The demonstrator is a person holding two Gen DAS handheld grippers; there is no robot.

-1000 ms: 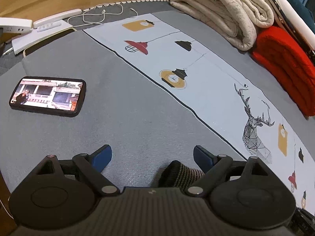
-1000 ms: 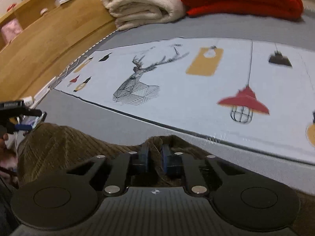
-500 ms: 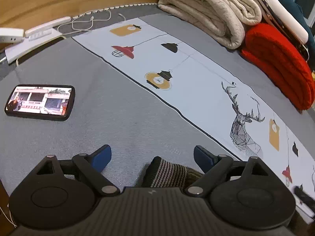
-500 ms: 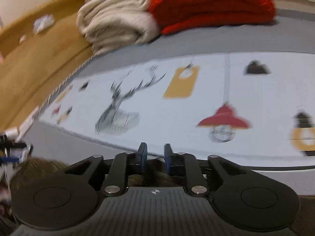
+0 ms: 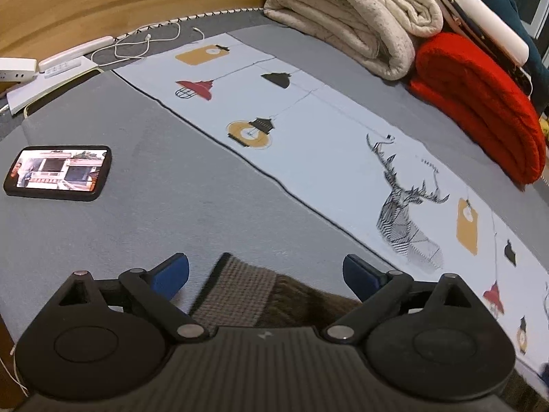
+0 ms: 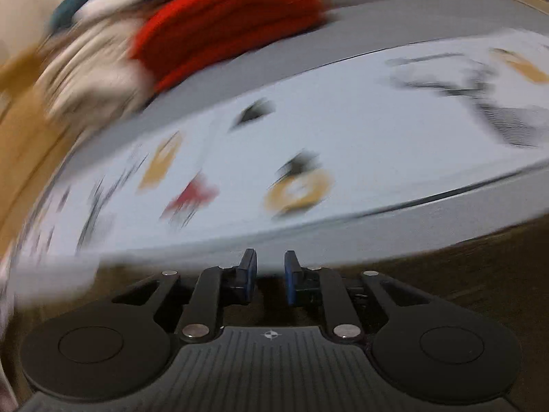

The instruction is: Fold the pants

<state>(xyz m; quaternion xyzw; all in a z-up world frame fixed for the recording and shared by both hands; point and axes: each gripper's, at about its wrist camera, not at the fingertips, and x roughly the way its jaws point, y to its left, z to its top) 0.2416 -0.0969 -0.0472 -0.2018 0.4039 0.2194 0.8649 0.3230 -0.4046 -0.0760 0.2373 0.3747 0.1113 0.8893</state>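
The pants are brown corduroy with a ribbed striped cuff (image 5: 236,292). In the left wrist view the cuff lies on the grey bed between the wide-apart blue fingers of my left gripper (image 5: 266,274), which is open and not touching it. In the blurred right wrist view my right gripper (image 6: 270,271) has its jaws close together with a narrow gap. Brown pants fabric (image 6: 480,267) lies under and to the right of it. Whether cloth is pinched between the jaws is hidden.
A phone (image 5: 58,172) with a lit screen lies at the left on the grey bed. A pale printed runner (image 5: 326,151) crosses the bed. Folded cream blankets (image 5: 357,17) and a red blanket (image 5: 480,103) lie at the back right. A power strip and cables (image 5: 61,65) are by the wooden headboard.
The right gripper has swung fast sideways, so its view is blurred. The left gripper stays open while more of the striped cuff and brown leg has come between its fingers.
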